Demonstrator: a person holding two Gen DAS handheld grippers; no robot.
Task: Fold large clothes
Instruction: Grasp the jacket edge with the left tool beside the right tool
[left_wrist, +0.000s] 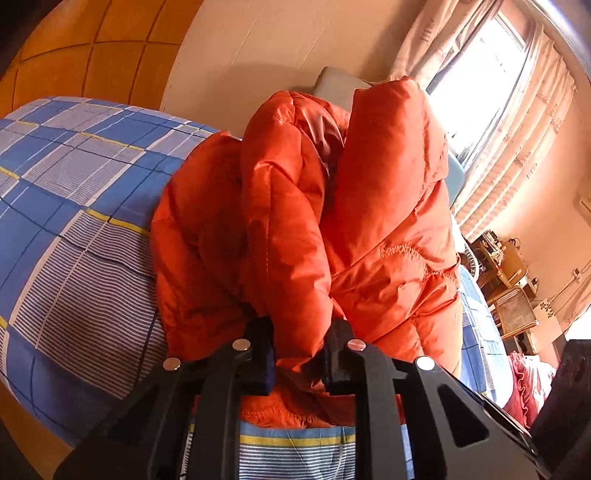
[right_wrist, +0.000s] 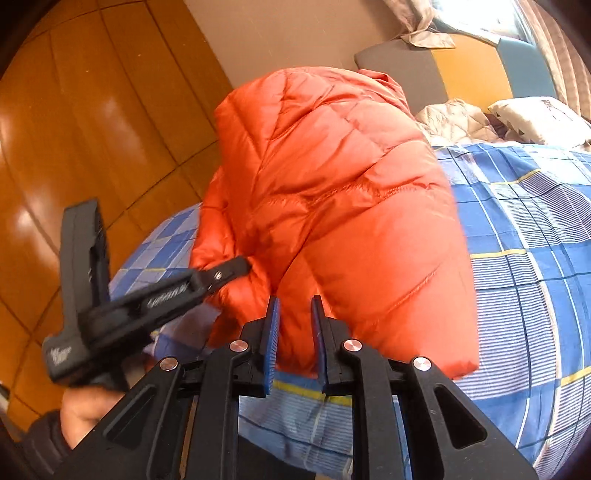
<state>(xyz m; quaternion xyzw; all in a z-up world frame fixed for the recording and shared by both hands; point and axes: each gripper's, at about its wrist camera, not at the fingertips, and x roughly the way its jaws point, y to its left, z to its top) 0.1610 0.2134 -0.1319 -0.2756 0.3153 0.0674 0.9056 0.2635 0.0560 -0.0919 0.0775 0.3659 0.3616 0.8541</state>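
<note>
An orange puffer jacket (left_wrist: 369, 221) lies bunched up on the bed, its quilted panels rising in tall folds. My left gripper (left_wrist: 299, 334) is shut on a thick fold near the jacket's lower hem. In the right wrist view the jacket (right_wrist: 332, 184) forms a rounded heap, and the left gripper (right_wrist: 240, 266) bites into its left edge, held by a hand (right_wrist: 85, 406). My right gripper (right_wrist: 294, 300) sits just in front of the jacket's near edge. Its blue pads (right_wrist: 271, 332) stand a little apart and do not press the fabric seen in the gap.
The bed carries a blue checked sheet (right_wrist: 535, 258) with yellow lines. Pillows (right_wrist: 535, 118) and a crumpled pale blanket (right_wrist: 454, 122) lie by the headboard (right_wrist: 472, 70). Wooden floor (right_wrist: 92, 129) runs along the bed's left side. A curtained window (left_wrist: 498, 110) and cluttered furniture (left_wrist: 509, 295) are on the right.
</note>
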